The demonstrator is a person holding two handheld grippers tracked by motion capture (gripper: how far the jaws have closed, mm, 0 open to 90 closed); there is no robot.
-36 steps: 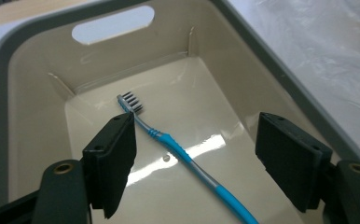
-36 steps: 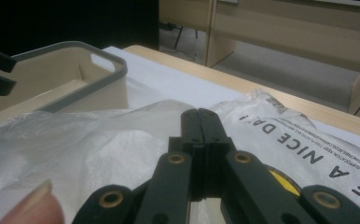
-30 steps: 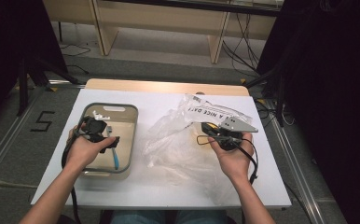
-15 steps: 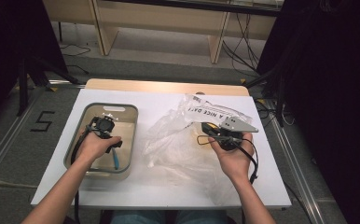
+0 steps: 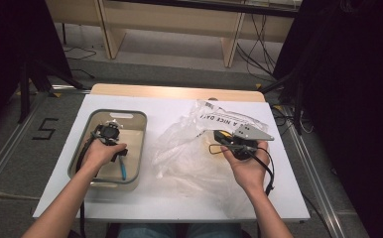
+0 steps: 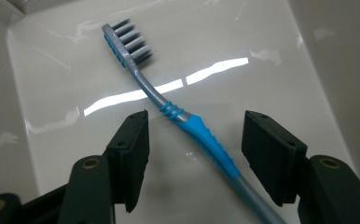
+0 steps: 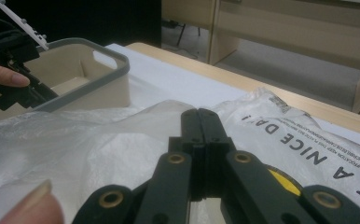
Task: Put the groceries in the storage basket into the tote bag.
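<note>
Down in the tub (image 5: 136,148), a toothbrush (image 6: 194,128) lies flat on the shiny cream floor. Its head has dark grey bristles with a bit of blue at the base, its neck is thin and grey, and a bright blue grip with little bumps runs along the handle. It lies on a slant, with the bristle end far from the camera and the handle end coming close. The left gripper (image 6: 194,156) hangs just over it with its jaws spread wide, one black pad on each side of the blue grip, and it is hard to tell if they touch the brush. From the high view, the left gripper (image 5: 111,134) sits inside the tub, which has a grey rim and stands on the left part of the white bench (image 5: 174,106). A blue bit of the toothbrush (image 5: 123,168) peeks out by the left hand (image 5: 100,153). Beside the tub lies a big crinkly clear plastic bag (image 5: 189,153) with black letters on it. The right gripper (image 7: 201,135) has its jaws pressed tight together with nothing between them, and it points over the bag. The right hand (image 5: 249,166) holds that gripper above the bag on the right part of the bench.
</note>
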